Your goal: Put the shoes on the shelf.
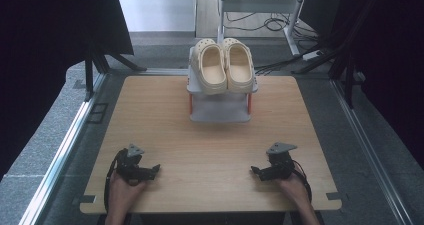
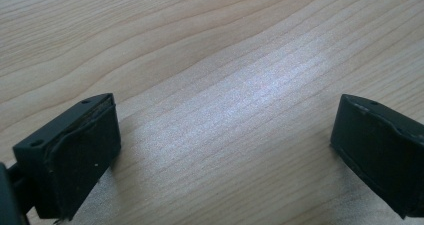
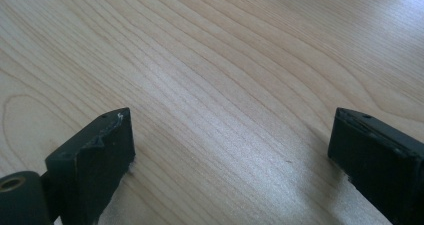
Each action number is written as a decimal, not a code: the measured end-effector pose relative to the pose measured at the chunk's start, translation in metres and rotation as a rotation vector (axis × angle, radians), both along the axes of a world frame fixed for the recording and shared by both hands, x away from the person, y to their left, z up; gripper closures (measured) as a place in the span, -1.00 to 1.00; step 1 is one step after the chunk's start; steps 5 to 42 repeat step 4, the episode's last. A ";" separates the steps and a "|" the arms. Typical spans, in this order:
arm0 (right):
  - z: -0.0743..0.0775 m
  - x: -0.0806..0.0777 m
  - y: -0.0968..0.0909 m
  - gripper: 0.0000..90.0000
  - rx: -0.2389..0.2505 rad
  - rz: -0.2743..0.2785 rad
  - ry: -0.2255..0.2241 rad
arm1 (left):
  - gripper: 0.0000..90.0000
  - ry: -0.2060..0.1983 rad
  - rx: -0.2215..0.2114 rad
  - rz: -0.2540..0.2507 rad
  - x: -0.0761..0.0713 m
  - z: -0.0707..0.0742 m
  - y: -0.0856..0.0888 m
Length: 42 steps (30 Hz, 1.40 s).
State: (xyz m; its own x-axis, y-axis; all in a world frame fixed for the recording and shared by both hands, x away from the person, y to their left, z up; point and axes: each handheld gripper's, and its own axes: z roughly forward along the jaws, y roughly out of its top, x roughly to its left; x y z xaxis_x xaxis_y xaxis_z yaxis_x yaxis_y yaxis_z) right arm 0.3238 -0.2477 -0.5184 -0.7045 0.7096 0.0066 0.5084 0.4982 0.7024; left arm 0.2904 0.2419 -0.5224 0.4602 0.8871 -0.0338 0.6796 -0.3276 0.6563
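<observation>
1. At the near edge of the light wood-grain desk (image 1: 210,150), the left tool (image 1: 156,168) rests low by the near left corner. A hand (image 1: 122,187) grips it from below. In the left gripper view its two black jaws stand wide apart with bare wood between them, holding nothing.

2. The right tool (image 1: 254,170) lies by the near right corner, held the same way by the other hand (image 1: 295,190). In the right gripper view its jaws are also wide, with empty desk surface between them. The two tools point inward, toward each other, and are well apart.

3. The middle of the desk between the tools and the far edge carries nothing.

4. At the middle of the far edge stands a small grey two-tier shoe rack with orange posts (image 1: 220,110). Its lower shelf looks empty, though part of it is shaded.

5. On the rack's top shelf sits the pair of cream foam clogs (image 1: 225,65), side by side and touching or nearly so.

6. Each clog's long axis runs from the near edge to the far edge. The perforated toes point away toward the far edge, and the open heels face the person. Both sit upright, soles down.

7. As a judgement: work on the clogs has not begun. Neither tool is near them, so the reach, the grasp and any moving of the pair all remain.
</observation>
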 end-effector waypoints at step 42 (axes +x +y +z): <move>0.000 -0.001 0.000 -0.91 0.001 -0.007 -0.001 | -1.00 0.000 0.000 0.000 0.000 0.000 0.000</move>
